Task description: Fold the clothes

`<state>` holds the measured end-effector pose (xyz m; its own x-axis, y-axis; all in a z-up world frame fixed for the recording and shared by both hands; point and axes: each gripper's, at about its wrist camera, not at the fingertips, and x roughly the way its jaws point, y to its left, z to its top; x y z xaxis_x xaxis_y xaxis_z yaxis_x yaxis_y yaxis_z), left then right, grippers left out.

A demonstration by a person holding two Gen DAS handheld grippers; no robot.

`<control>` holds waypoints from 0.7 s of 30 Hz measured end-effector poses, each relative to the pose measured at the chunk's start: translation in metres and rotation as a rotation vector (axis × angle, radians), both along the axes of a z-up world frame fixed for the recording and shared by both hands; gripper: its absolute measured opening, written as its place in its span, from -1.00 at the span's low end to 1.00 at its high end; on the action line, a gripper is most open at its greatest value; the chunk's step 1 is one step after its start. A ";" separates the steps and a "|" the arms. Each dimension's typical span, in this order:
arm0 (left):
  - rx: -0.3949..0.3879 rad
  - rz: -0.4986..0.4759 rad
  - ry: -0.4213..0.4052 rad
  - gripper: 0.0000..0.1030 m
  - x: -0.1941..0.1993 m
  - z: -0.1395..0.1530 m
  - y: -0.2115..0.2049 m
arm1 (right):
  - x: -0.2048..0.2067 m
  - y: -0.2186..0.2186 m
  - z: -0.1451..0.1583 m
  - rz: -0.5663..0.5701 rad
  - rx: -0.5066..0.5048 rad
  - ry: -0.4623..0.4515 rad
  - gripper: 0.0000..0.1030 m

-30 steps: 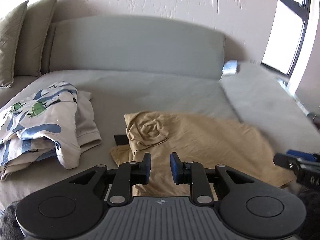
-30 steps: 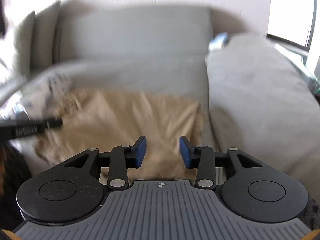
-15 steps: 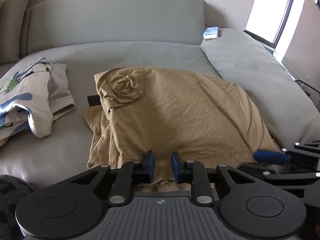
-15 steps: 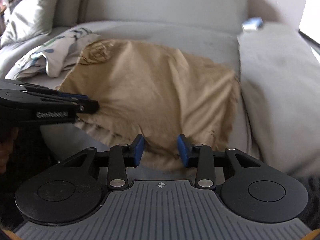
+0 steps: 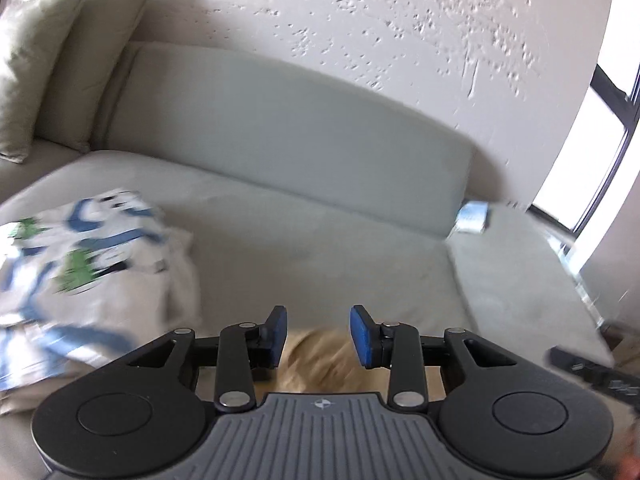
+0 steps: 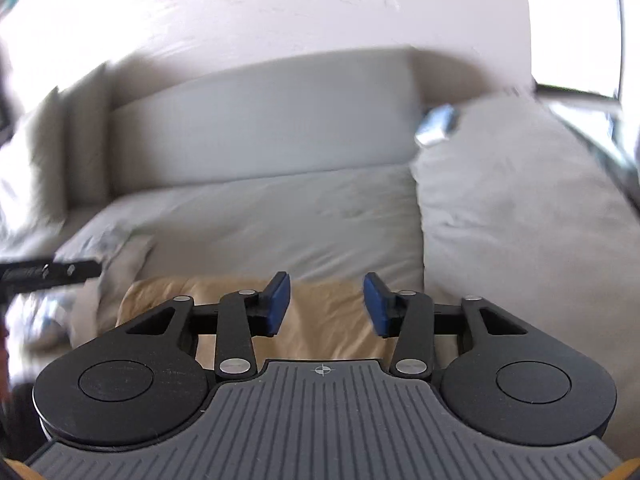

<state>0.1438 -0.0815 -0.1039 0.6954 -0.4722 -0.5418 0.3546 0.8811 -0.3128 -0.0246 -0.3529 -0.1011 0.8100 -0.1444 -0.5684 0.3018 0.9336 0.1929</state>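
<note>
A tan garment (image 5: 316,360) lies on the grey sofa seat (image 5: 320,248), mostly hidden under my left gripper (image 5: 319,334). The left jaws are opening, and nothing is pinched between the blue pads (image 5: 277,330); the cloth lies below them. In the right wrist view the same tan garment (image 6: 320,332) spreads flat beneath my right gripper (image 6: 327,306), which stands open and apart from the cloth. The left gripper's (image 6: 48,274) finger shows at the left edge there. The right gripper's (image 5: 592,372) finger shows at the right edge of the left view. Both views are motion-blurred.
Folded clothes with a blue and green print (image 5: 80,264) lie on the seat at the left. Two cushions (image 5: 52,64) lean in the far left corner. A small blue-white box (image 5: 472,218) sits by the raised grey armrest (image 6: 520,208). A window (image 5: 592,152) is at the right.
Both grippers have lifted and swung so the views tilt up toward the sofa back and wall. The tan garment has slid under the grippers. The left jaws have widened.
</note>
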 end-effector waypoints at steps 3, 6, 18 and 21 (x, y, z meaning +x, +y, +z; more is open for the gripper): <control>0.061 -0.041 0.028 -0.37 0.022 -0.015 -0.039 | 0.032 -0.009 -0.015 -0.058 0.084 0.010 -0.42; 0.112 -0.054 0.064 -0.38 0.034 -0.039 -0.064 | 0.068 0.009 -0.033 -0.002 0.083 0.044 -0.42; 0.127 -0.042 0.122 -0.31 0.040 -0.092 -0.055 | 0.129 0.046 -0.106 0.130 -0.298 0.241 -0.42; 0.154 -0.045 0.104 -0.31 0.032 -0.089 -0.051 | 0.114 0.024 -0.107 0.081 -0.285 0.255 -0.32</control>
